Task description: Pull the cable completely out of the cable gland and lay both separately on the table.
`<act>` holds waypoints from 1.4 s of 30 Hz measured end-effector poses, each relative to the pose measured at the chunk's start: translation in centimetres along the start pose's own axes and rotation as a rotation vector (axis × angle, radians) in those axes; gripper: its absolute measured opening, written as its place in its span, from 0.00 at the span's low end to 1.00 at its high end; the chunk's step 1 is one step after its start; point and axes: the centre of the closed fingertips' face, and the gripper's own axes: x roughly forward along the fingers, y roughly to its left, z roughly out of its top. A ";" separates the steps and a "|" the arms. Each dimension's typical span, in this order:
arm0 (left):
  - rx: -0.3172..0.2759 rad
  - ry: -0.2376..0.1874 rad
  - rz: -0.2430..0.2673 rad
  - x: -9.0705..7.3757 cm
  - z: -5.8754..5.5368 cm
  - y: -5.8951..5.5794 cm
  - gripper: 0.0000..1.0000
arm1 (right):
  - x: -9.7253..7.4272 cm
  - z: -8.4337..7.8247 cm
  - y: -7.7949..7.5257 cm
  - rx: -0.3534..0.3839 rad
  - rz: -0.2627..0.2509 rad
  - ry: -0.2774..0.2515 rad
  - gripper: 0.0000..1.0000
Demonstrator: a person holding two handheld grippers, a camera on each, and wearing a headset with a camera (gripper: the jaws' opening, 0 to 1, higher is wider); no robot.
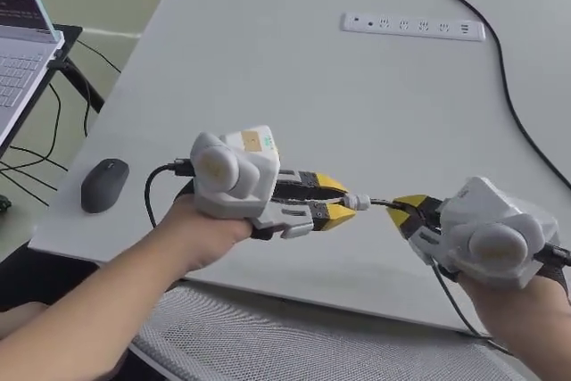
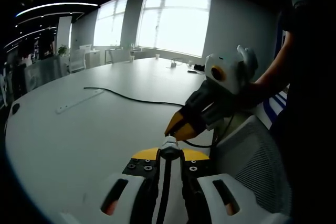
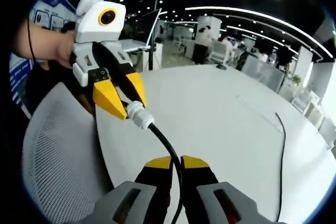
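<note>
The left gripper point(image 1: 337, 202) is clamped on the white cable gland point(image 1: 358, 202); the right gripper point(image 1: 406, 211) pinches the black cable point(image 1: 382, 203) just beside it; both hang above the table point(image 1: 268, 69); the cable enters the gland, so pulling free and laying down apparently remain.

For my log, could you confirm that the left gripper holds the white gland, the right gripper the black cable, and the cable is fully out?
Not quite: the black cable is not out; the right gripper view shows it running into the white gland. The left gripper does hold the gland, the right gripper the cable.
</note>
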 end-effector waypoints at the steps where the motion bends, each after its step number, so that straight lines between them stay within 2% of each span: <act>1: 0.000 0.000 -0.001 0.0 0.0 0.0 0.15 | 0.0 -0.3 -0.1 0.021 -0.002 0.004 0.00; 4: 0.002 -0.001 -0.001 0.0 0.1 0.0 0.15 | 0.0 -1.0 -0.6 0.106 -0.014 0.008 0.00; 9: 0.005 0.000 -0.002 -0.1 0.1 -0.1 0.15 | 0.0 -2.3 -1.5 0.198 -0.029 0.020 0.00; 12: 0.006 0.001 -0.003 -0.2 0.1 -0.1 0.15 | 0.0 -3.3 -2.0 0.278 -0.040 0.025 0.00; 14: 0.005 -0.001 -0.003 -0.3 0.1 -0.1 0.15 | -0.1 -3.9 -2.5 0.395 -0.045 0.021 0.00; 16: -0.001 -0.009 0.000 -0.3 0.2 0.0 0.15 | -0.1 -4.5 -3.1 0.448 -0.060 0.022 0.00; 19: 0.001 -0.013 0.002 -0.4 0.3 0.0 0.15 | -0.1 -5.8 -3.6 0.570 -0.068 0.031 0.00; 22: 0.003 -0.012 0.001 -0.4 0.3 -0.1 0.15 | -0.2 -6.6 -3.6 0.630 -0.077 0.050 0.00; 28: 0.002 -0.010 -0.001 -0.3 0.2 -0.3 0.15 | -0.4 -6.5 -2.9 0.608 -0.083 0.059 0.01; 36: 0.002 -0.011 0.004 -0.6 0.1 0.0 0.15 | -0.6 -6.0 -2.5 0.557 -0.083 0.065 0.01; 42: -0.001 -0.011 0.008 -0.7 0.0 0.2 0.15 | -0.8 -5.9 -2.3 0.430 -0.089 0.087 0.01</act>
